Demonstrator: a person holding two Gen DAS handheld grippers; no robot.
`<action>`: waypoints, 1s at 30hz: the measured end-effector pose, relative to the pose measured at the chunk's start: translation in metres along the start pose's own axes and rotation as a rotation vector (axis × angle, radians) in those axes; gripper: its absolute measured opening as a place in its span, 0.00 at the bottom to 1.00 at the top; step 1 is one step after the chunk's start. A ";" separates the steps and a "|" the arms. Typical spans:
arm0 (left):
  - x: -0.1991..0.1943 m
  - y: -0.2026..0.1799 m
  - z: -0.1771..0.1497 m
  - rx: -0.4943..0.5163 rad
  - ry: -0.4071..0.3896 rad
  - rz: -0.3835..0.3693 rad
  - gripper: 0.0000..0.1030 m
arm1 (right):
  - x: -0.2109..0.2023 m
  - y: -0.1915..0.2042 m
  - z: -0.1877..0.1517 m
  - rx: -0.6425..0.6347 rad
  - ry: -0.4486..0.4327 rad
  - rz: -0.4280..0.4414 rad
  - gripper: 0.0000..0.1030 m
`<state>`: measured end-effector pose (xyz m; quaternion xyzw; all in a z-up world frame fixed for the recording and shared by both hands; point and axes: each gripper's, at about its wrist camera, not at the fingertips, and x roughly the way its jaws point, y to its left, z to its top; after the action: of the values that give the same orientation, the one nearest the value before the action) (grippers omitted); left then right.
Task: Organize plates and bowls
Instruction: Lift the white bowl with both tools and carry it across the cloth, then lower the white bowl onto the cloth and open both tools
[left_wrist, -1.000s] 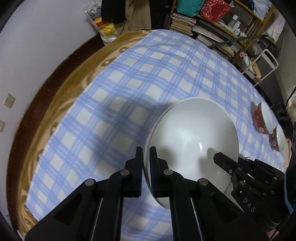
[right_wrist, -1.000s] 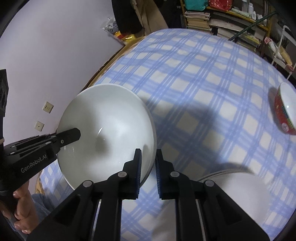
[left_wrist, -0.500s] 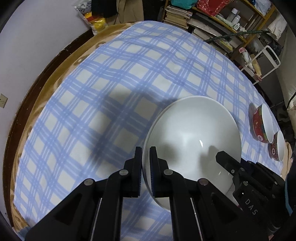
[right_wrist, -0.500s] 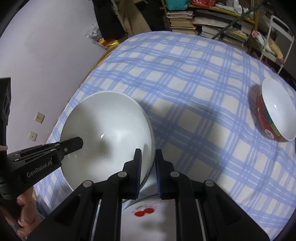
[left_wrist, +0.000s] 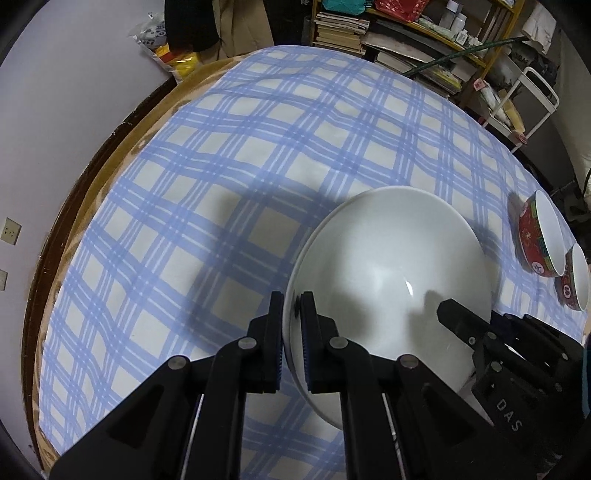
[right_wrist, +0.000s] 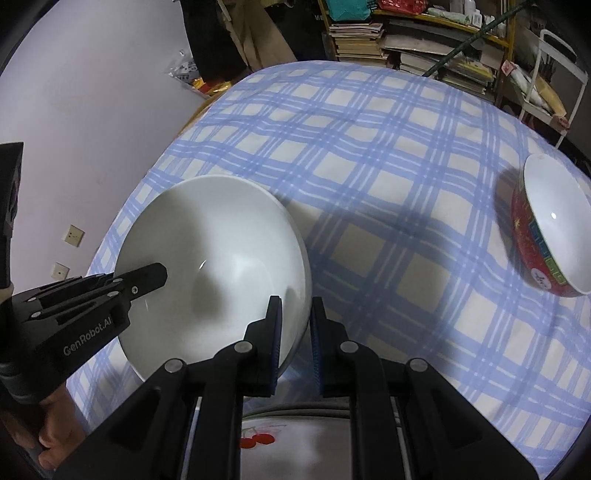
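I held the white bowl above the checked tablecloth on the counter, my left tongs pinching its rim on one side and my right tongs pinching the rim opposite. Two red bowls, the larger and the smaller, sat well apart from the white bowl, and a cherry-printed plate lay just below it.

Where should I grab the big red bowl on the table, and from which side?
Take the red bowl by its rim, one of the jaws inside the white interior and the other on the red outer wall. It sits upright and open, so come down from above onto the near-left edge; the smaller red bowl crowds its other side.
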<state>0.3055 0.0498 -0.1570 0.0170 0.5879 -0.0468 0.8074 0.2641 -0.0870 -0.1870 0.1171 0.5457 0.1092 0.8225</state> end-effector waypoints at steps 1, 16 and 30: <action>0.000 0.000 -0.001 -0.001 0.000 0.001 0.09 | 0.001 -0.001 0.000 0.006 0.007 0.006 0.15; -0.029 -0.003 -0.012 -0.005 -0.028 0.013 0.12 | -0.033 -0.014 0.001 0.042 -0.061 0.036 0.17; -0.068 -0.038 -0.005 0.040 -0.094 0.155 0.21 | -0.122 -0.076 -0.007 0.086 -0.181 -0.062 0.30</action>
<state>0.2761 0.0164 -0.0926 0.0764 0.5451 0.0036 0.8349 0.2155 -0.1957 -0.1070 0.1448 0.4766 0.0492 0.8657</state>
